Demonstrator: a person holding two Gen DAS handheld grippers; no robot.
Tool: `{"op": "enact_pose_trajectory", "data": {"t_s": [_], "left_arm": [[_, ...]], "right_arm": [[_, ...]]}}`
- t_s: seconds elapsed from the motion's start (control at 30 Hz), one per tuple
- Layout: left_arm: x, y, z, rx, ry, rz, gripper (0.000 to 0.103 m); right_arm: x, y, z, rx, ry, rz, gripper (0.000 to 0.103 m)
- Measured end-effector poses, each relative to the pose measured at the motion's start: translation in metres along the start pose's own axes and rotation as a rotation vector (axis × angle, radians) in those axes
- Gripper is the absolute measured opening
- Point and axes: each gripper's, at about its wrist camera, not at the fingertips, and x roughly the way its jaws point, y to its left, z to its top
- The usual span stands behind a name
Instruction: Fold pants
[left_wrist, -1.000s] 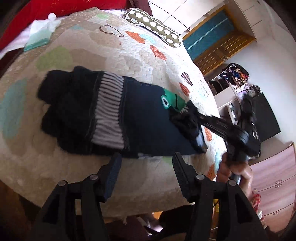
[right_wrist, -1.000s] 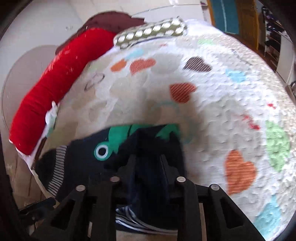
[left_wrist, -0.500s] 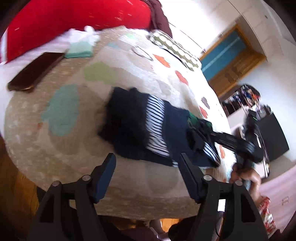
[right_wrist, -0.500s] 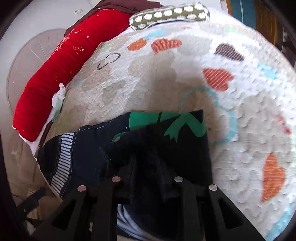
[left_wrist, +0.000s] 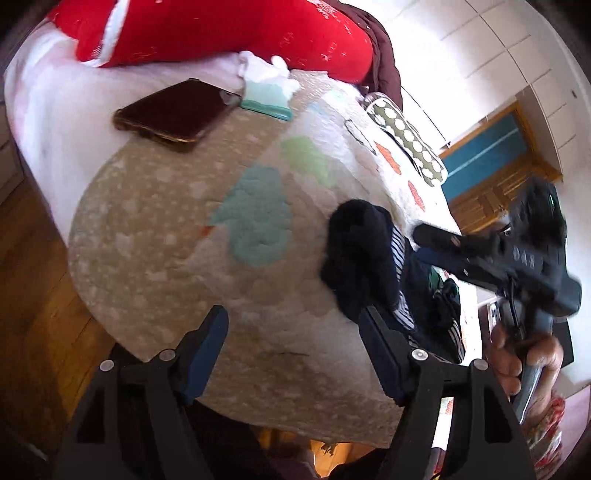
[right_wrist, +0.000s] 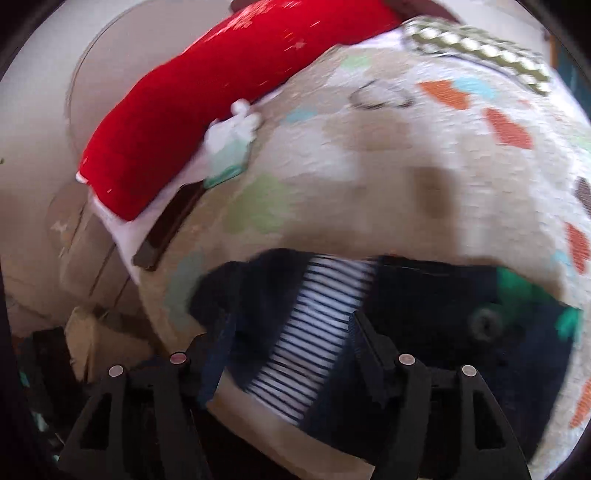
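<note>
We see the bed, covered by a quilted bedspread (left_wrist: 155, 229) patterned with coloured hearts, filling most of both views. Along its far side lies a long red bolster (left_wrist: 221, 33), and near that a spotted cushion (left_wrist: 410, 142) rests on the quilt.

The pants (right_wrist: 424, 314) lie bunched on the near part of the quilt: dark navy fabric with a black-and-white striped band (right_wrist: 317, 332) across the middle and a green printed figure (right_wrist: 517, 288) toward one end. In the left wrist view the same garment sits at the right side of the bed, a dark rounded fold raised toward us.

The right gripper (right_wrist: 291, 332) hovers just over the striped band with its fingers spread wide; nothing sits between them, though dark fabric lies close beside both fingertips. The view is blurred, so we cannot tell whether the tips touch the cloth. The left gripper (left_wrist: 295, 325) is also spread apart, above bare quilt, its right finger just beside the dark fold.

A dark phone (left_wrist: 177, 110) lies near the bolster, with a pale green tissue pack (left_wrist: 267, 96) touching its far end.
</note>
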Motion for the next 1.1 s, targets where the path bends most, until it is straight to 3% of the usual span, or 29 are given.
{"op": "enact_pose_trajectory", "data": {"t_s": [0.1, 0.17, 0.27, 0.37, 0.4, 0.47, 0.57, 0.9, 1.1], "left_arm": [[0.002, 0.008, 0.002, -0.02, 0.006, 0.001, 0.072], [0.004, 0.013, 0.001, -0.032, 0.013, 0.0, 0.072], [0.006, 0.021, 0.001, -0.051, 0.02, -0.01, 0.072], [0.005, 0.028, 0.001, -0.065, 0.02, -0.03, 0.072], [0.004, 0.03, 0.002, -0.069, 0.017, -0.037, 0.072], [0.003, 0.033, 0.003, -0.072, 0.013, -0.049, 0.072], [0.003, 0.036, 0.003, -0.076, 0.006, -0.07, 0.072], [0.022, 0.009, -0.008, -0.007, 0.037, -0.15, 0.072], [0.029, -0.002, -0.008, 0.026, 0.048, -0.125, 0.072]], "right_arm": [[0.031, 0.034, 0.017, -0.085, 0.07, -0.043, 0.073], [0.052, 0.053, 0.024, -0.16, 0.102, -0.162, 0.078], [0.085, 0.072, 0.028, -0.258, 0.178, -0.327, 0.078], [0.1, 0.074, 0.025, -0.268, 0.213, -0.398, 0.073], [0.1, 0.072, 0.023, -0.262, 0.214, -0.386, 0.069], [0.106, 0.072, 0.025, -0.27, 0.209, -0.38, 0.048], [0.098, 0.067, 0.022, -0.271, 0.186, -0.389, 0.032], [0.067, 0.056, 0.019, -0.192, 0.135, -0.301, 0.027], [0.032, 0.04, 0.017, -0.126, 0.063, -0.218, 0.026]]}}
